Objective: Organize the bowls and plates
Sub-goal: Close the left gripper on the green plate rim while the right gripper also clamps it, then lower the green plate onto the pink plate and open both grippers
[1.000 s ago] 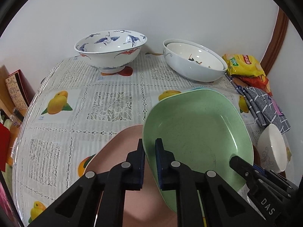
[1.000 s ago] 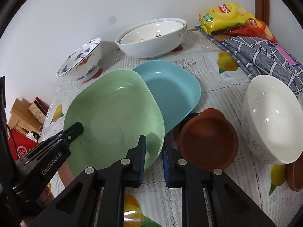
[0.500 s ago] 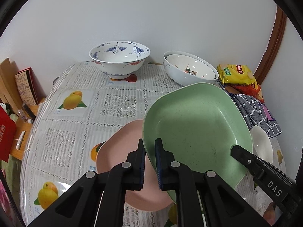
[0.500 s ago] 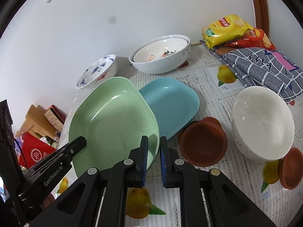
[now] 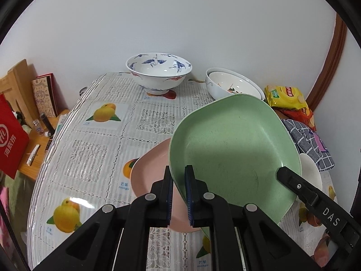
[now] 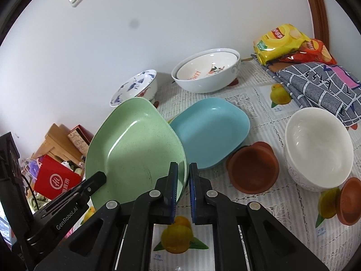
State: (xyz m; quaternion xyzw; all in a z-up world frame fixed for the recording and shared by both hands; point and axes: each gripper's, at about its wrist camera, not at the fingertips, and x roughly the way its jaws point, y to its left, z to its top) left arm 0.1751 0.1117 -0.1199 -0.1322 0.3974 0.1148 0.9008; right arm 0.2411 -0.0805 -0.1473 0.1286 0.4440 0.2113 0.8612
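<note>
Plate work, both tools engaged. Left tool point(image 5: 178, 194) has its two fingers nearly together, pinched on the near left rim of the green plate point(image 5: 232, 149), one finger under the rim and one inside. Below and to the left of that tool lies a pink plate point(image 5: 151, 169) flat on the surface point(image 5: 94, 149), partly covered by the green one. Ahead of the left tool, by the wall, stands a blue-and-white crane bowl point(image 5: 159, 74); ahead and to its right, a white nested bowl pair point(image 5: 232, 87).

Green plate is off the surface, tilted, carried between the two tools, its low edge toward them.

Right tool point(image 6: 182, 188) is likewise almost closed, clamped on the plate's opposite rim. Just ahead and right of it a blue plate point(image 6: 214, 131) rests flat; the green plate's edge overlaps it in this view, contact not certain. Further right: a brown bowl point(image 6: 252, 169), a large white bowl point(image 6: 318, 146), and a small brown dish point(image 6: 349, 205) at the far right. Snack bags point(image 6: 279, 40) and a checked cloth point(image 6: 315, 83) sit beyond.

Handling judgement: plate looks like stiff speckled plastic or wheat-fibre ware, light, not very fragile, smooth and somewhat slippery. Thin raised rim is the only purchase; opposite-edge grips keep it level. Likely destination is a stack on the pink or blue plate; a squared outline means corners must line up before lowering.
</note>
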